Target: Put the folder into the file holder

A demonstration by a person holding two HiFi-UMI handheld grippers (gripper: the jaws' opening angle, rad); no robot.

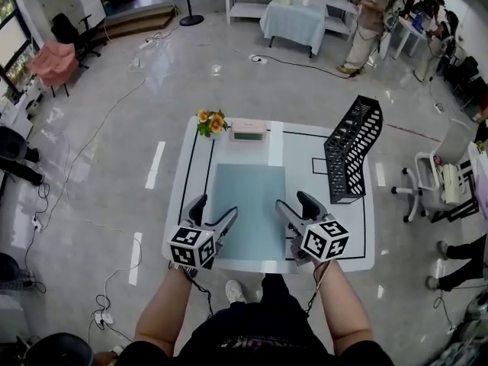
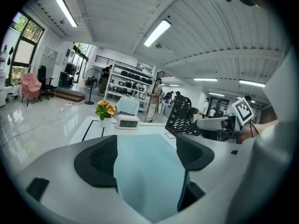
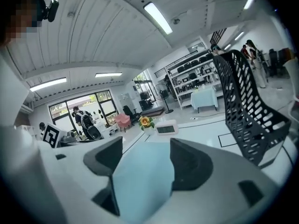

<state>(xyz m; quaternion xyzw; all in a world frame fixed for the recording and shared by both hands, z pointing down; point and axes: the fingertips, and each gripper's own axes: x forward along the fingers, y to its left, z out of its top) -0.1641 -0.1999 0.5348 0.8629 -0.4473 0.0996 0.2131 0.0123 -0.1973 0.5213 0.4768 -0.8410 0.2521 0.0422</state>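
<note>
Folder (image 1: 248, 208) flat at mid-table, file holder (image 1: 352, 151) upright at its 2 o'clock; left gripper (image 1: 216, 209) and right gripper (image 1: 295, 203), jaws wide and empty, straddle its 6 o'clock edge, presumably for a level two-corner lift.

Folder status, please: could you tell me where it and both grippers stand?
Left gripper, right gripper: jaws apart, at near edge of folder. It lies flat on table, ungripped. File holder upright, far right; nothing in between.
</note>
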